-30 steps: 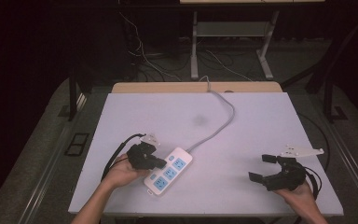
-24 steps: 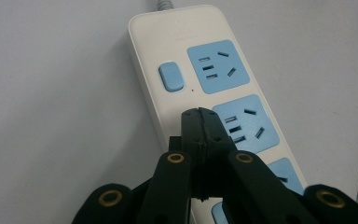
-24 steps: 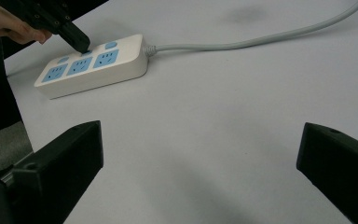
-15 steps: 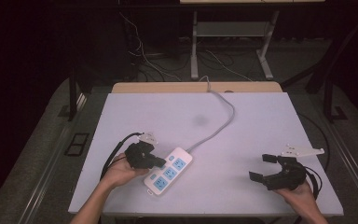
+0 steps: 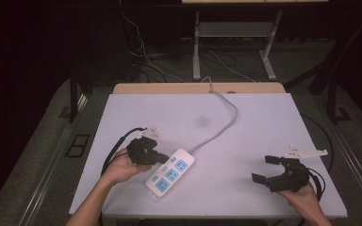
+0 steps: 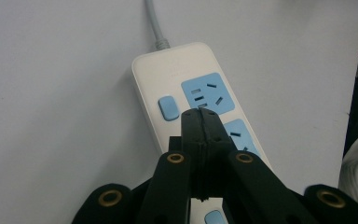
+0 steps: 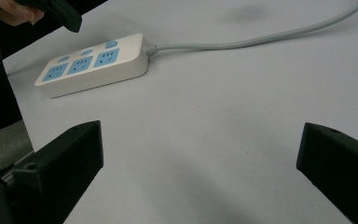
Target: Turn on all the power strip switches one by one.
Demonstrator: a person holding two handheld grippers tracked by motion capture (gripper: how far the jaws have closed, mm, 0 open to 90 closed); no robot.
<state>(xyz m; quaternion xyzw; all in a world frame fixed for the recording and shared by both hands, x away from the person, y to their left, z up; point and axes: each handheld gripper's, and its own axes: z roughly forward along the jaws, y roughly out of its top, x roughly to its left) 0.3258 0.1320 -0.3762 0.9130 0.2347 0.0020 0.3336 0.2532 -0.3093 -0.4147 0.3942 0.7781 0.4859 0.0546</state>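
Power strip (image 5: 170,171) at the lower left of the bench (image 5: 264,122), switches waiting.
Left gripper (image 6: 200,114), fingers pressed together, hovers over the blue switch (image 6: 168,107); press straight down, gently. Right gripper (image 5: 268,169) rests with fingers spread.

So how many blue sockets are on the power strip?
3, in a row along the strip: one nearest the cord, one in the middle, one at the far end.
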